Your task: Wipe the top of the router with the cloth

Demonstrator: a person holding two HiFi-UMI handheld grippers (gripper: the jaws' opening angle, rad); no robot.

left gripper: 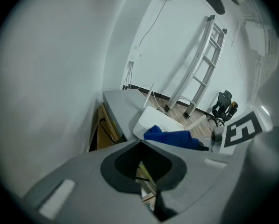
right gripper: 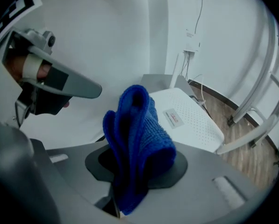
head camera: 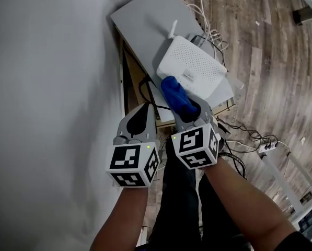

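A: Where was the cloth [head camera: 177, 95]?
B: Clamped in the right gripper [head camera: 191, 113], tip at the router [head camera: 195, 67], near edge. Left gripper [head camera: 139, 122] closed w/ nothing in it.
A: Step?
B: Prob. wipe just starting. Next move needed: cloth pressed flat, swept across the top.

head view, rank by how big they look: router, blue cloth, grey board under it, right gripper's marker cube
1. grey board
2. router
3. blue cloth and the marker cube on the right gripper: roughly alike, and the cube sits nearer the camera, so no ranking between them
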